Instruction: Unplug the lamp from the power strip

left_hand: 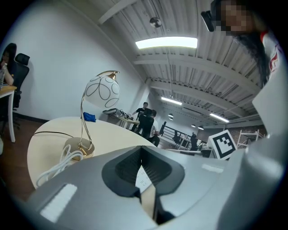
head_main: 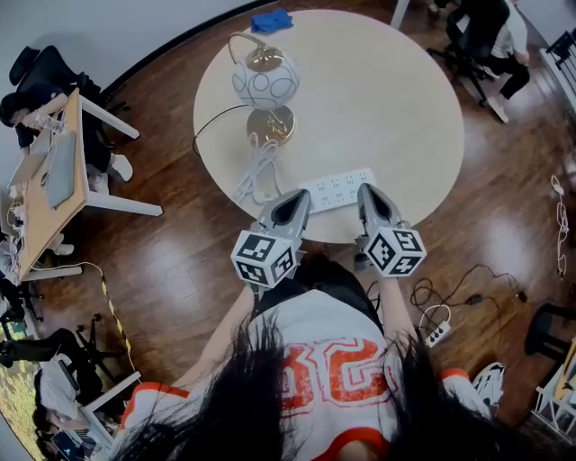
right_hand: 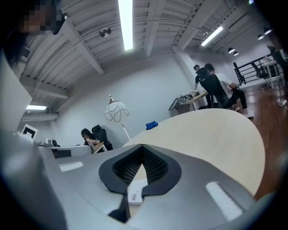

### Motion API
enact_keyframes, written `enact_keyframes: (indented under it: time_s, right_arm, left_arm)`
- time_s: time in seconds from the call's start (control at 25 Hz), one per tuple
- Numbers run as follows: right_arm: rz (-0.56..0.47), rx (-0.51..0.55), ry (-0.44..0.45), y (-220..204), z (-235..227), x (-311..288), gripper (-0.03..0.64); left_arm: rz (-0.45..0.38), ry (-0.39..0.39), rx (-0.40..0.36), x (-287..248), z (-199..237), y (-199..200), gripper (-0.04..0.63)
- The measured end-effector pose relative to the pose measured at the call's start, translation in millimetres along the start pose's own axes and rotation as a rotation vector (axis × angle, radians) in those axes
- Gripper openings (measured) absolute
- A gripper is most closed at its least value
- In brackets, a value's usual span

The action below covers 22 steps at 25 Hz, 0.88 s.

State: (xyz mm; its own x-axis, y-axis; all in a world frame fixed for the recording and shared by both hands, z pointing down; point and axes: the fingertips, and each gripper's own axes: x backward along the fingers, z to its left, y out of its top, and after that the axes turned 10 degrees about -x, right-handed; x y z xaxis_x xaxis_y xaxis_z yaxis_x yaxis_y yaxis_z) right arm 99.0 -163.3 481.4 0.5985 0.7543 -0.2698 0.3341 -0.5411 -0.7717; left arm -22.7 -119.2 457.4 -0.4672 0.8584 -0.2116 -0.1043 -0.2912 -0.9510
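Observation:
A lamp (head_main: 265,81) with a white globe shade and gold base stands on the round table (head_main: 396,99) at its left. Its white cord (head_main: 256,171) lies coiled between the base and the white power strip (head_main: 340,188) near the front edge. My left gripper (head_main: 295,202) is shut with nothing in it, its tips over the strip's left end, which hides any plug there. My right gripper (head_main: 369,194) is also shut on nothing, over the strip's right end. In the left gripper view the lamp (left_hand: 102,92) rises beyond the shut gripper (left_hand: 141,150). In the right gripper view the gripper (right_hand: 143,148) is shut too.
A blue cloth (head_main: 272,20) lies at the table's far edge. A wooden desk (head_main: 54,180) with a seated person stands to the left. A second power strip (head_main: 438,333) and loose cables lie on the wood floor at right. People sit at a far table (head_main: 486,36).

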Motion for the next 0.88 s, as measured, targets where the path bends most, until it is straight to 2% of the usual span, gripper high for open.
enact_keyframes:
  time_s: [0.24, 0.88]
  right_arm:
    - [-0.030, 0.100, 0.042, 8, 35, 3, 0.002]
    - [-0.004, 0.177, 0.057, 0, 59, -3, 0.000]
  left_arm:
    - [-0.031, -0.010, -0.005, 7, -2, 8, 0.000]
    - [-0.048, -0.013, -0.007, 10, 4, 12, 0.000]
